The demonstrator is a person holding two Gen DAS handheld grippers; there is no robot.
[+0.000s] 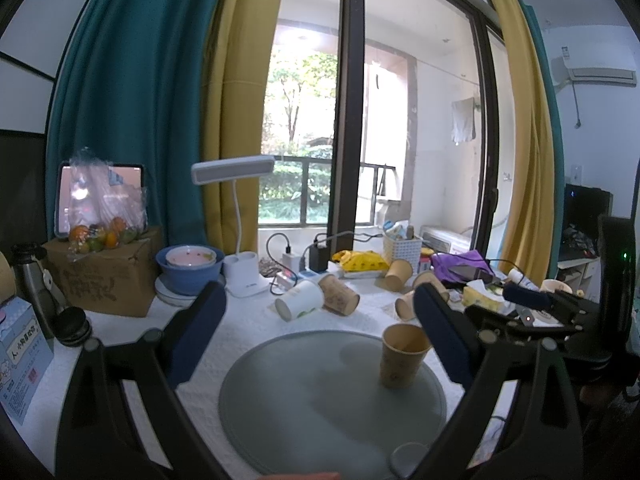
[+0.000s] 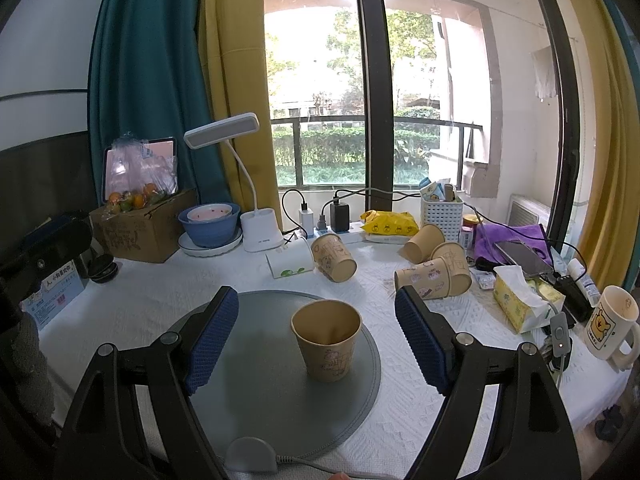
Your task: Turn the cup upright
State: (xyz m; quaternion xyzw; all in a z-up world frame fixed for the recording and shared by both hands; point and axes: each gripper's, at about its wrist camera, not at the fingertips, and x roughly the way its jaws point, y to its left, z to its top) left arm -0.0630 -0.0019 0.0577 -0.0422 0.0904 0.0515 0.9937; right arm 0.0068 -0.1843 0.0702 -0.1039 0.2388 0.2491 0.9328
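Cup (image 2: 327, 339) of brown paper standing upright, mouth up, on round grey mat (image 2: 256, 392), right gripper (image 2: 316, 336) spread wide either side without touching, left gripper (image 1: 316, 332) likewise released, tipped paper cups (image 2: 434, 276) beyond on far white tablecloth (image 2: 440, 420).

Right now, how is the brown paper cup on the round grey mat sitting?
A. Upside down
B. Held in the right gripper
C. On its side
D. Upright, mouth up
D: the cup stands on the mat with its open rim facing up, and the open right gripper is not touching it.
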